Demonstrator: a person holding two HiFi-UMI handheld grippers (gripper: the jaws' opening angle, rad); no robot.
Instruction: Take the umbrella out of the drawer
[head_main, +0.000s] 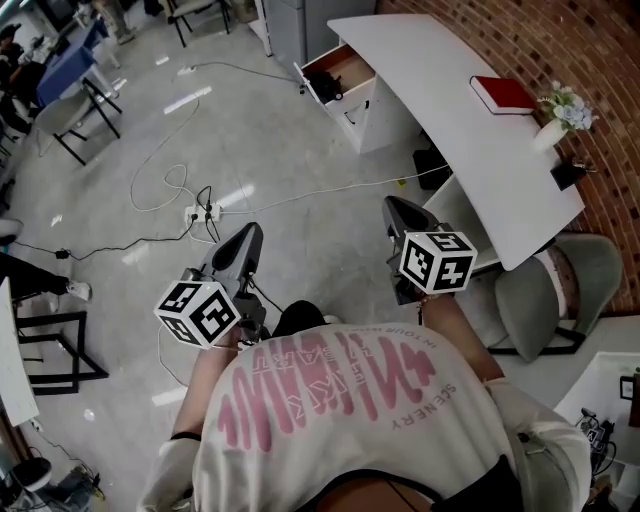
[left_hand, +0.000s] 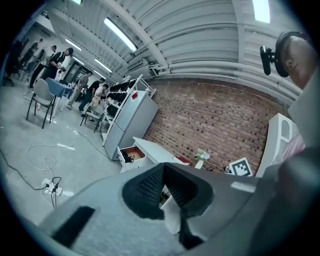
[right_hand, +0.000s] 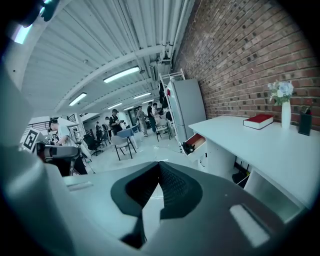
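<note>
A white desk (head_main: 450, 110) stands ahead at the right, and the drawer (head_main: 338, 72) at its far end is pulled open. A dark thing, apparently the umbrella (head_main: 328, 88), lies inside at the front. The same drawer (left_hand: 132, 152) and the dark umbrella (left_hand: 129, 158) show small in the left gripper view, as do the drawer (right_hand: 196, 142) and umbrella (right_hand: 188, 147) in the right gripper view. My left gripper (head_main: 254, 231) and right gripper (head_main: 391, 204) are held out over the floor, well short of the drawer. Both left gripper (left_hand: 164, 168) and right gripper (right_hand: 159, 164) are shut and hold nothing.
A red book (head_main: 503, 94) and a vase of flowers (head_main: 560, 112) sit on the desk. A grey chair (head_main: 560, 290) stands at its near end. Cables and a power strip (head_main: 200, 212) lie on the floor ahead. A grey cabinet (head_main: 300, 25) stands behind the drawer; people sit far left.
</note>
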